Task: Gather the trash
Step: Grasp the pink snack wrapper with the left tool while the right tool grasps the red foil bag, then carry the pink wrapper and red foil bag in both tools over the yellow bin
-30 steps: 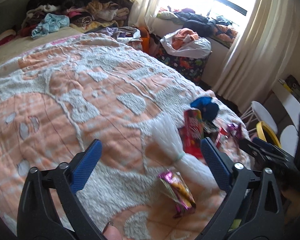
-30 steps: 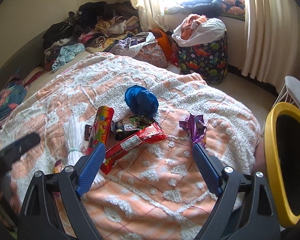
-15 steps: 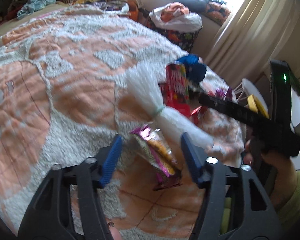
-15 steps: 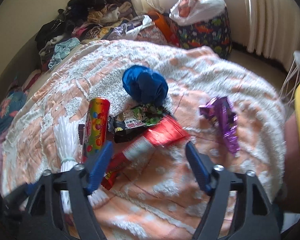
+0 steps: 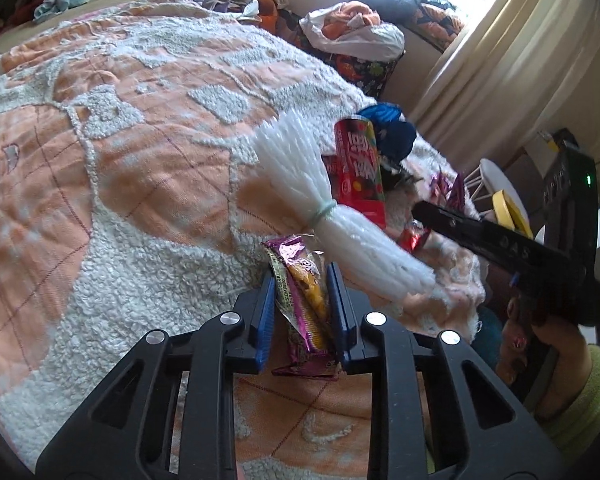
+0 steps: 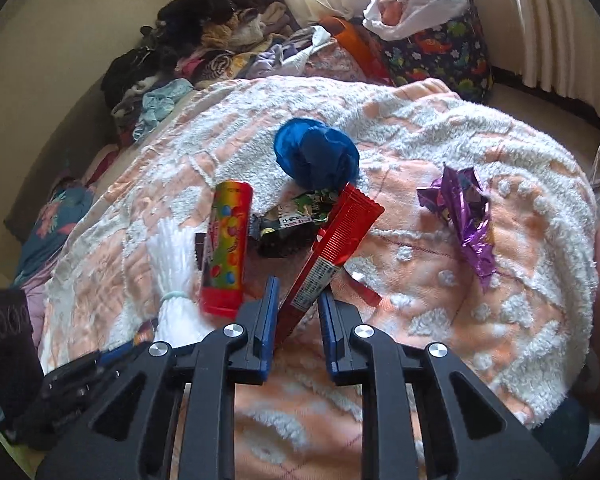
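Note:
My left gripper [image 5: 300,286] is shut on a purple-and-yellow snack wrapper [image 5: 300,280] lying on the bedspread. My right gripper [image 6: 298,300] is shut on the near end of a long red wrapper [image 6: 332,248], tilted up off the blanket. Other trash lies nearby: a red candy tube [image 6: 226,248], a dark green wrapper [image 6: 292,220], a crumpled purple foil wrapper [image 6: 466,216], a blue crumpled bag [image 6: 316,156] and a white bundle of strips [image 6: 176,272]. The right gripper shows at the right edge of the left wrist view [image 5: 500,240].
The orange-and-white bedspread [image 5: 120,140] covers the bed. Clothes are piled at the bed's far end [image 6: 188,48]. A patterned hamper with a white bag [image 6: 436,40] stands by the curtains. A yellow-rimmed bin [image 5: 508,208] sits beyond the bed edge.
Both grippers moved down to the blanket and closed: the left one onto the purple-and-yellow wrapper, the right one onto the long red wrapper, whose near end has lifted.

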`<state>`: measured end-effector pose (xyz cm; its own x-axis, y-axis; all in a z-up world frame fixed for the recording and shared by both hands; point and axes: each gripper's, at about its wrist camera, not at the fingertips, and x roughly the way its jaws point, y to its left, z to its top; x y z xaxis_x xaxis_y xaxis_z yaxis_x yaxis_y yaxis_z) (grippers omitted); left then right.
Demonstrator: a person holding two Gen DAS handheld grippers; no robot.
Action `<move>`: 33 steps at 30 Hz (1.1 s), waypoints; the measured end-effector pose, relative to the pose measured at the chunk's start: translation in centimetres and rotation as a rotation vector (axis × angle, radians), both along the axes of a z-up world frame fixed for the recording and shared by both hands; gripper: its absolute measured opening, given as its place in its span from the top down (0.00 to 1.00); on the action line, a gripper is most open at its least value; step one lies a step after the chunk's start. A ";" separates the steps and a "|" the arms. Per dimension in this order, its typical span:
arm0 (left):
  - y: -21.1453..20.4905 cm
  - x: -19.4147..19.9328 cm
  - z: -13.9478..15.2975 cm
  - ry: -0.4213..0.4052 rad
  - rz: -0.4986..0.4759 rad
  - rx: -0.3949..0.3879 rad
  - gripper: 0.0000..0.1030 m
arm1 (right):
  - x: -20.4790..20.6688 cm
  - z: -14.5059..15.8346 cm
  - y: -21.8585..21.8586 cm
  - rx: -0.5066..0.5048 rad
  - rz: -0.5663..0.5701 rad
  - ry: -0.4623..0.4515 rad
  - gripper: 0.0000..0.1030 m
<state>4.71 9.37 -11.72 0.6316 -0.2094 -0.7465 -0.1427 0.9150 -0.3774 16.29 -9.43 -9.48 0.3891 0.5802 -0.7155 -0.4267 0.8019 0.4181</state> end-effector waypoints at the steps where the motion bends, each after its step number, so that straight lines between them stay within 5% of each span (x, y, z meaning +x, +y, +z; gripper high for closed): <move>1: 0.1 -0.1 0.3 -0.010 0.003 0.002 0.83 | -0.2 0.3 -0.1 0.000 0.010 -0.012 0.83; 33: -7.2 3.5 8.0 -0.207 -0.114 0.047 0.83 | -1.7 5.6 -10.9 0.091 -0.110 -0.145 0.89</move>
<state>8.19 2.19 -3.68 0.7465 -0.2558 -0.6142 0.0384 0.9381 -0.3441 14.63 -20.31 -3.87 0.5488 0.5880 -0.5942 -0.3995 0.8089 0.4314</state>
